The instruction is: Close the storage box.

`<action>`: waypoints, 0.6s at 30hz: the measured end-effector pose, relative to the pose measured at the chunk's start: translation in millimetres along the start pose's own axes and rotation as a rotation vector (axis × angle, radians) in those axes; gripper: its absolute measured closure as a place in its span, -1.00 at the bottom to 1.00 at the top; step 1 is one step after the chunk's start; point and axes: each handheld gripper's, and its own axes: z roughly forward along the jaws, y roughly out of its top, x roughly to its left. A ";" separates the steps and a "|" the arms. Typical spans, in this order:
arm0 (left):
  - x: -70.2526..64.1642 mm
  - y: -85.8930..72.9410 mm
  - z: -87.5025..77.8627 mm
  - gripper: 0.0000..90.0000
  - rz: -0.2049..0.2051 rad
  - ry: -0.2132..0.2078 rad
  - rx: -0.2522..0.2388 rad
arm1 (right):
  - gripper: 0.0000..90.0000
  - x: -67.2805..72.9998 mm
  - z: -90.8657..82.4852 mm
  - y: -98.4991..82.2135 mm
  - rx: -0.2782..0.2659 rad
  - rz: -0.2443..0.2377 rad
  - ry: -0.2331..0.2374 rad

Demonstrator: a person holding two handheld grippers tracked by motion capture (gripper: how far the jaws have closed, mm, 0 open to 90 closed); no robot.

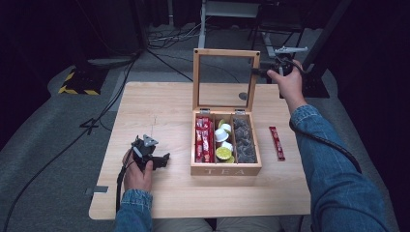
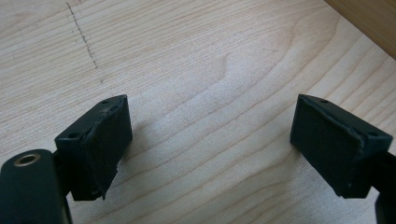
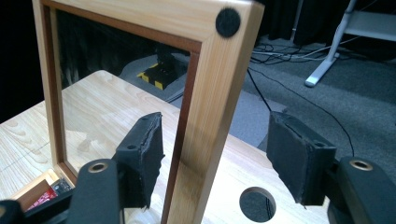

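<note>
Dark floor with loose cables and a black-and-yellow striped base surrounds a pale wooden table (image 1: pixel 159 104), which fills the middle of the high view. On the table, right of centre, stands a wooden tea box (image 1: pixel 226 170) with TEA on its front wall and three compartments: red sachets (image 1: pixel 204 140) in the left one, round white and yellow-green capsules (image 1: pixel 224 145) in the middle one, dark grey packets (image 1: pixel 244 141) in the right one. Its glass-paned lid (image 1: pixel 197 79) stands upright on hinges at the back. A single red sachet (image 1: pixel 276 143) lies on the table just right of the box, apart from it.

At the lid's upper right side rail is the right gripper (image 1: pixel 257 71), held by an arm in a denim sleeve. In the right gripper view its jaws are spread, one on each side of the rail of the lid (image 3: pixel 210 107); neither pad presses on the wood.

Near the table's front left, close to the box's front corner, the left gripper (image 1: pixel 164 159) sits low over the wood. Its jaws are spread wide with bare tabletop (image 2: pixel 205 93) between them.
</note>
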 end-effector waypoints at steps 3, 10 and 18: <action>0.2 0.0 -0.1 -0.71 0.002 0.000 0.001 | -0.09 0.2 5.2 -2.3 0.006 0.028 0.017; 0.0 0.0 0.0 -0.71 0.000 0.000 0.000 | -0.02 2.5 10.9 -3.5 0.011 0.059 0.052; 0.0 0.1 0.0 -0.71 0.000 0.000 0.000 | 0.05 12.5 0.9 -0.9 0.007 0.057 0.069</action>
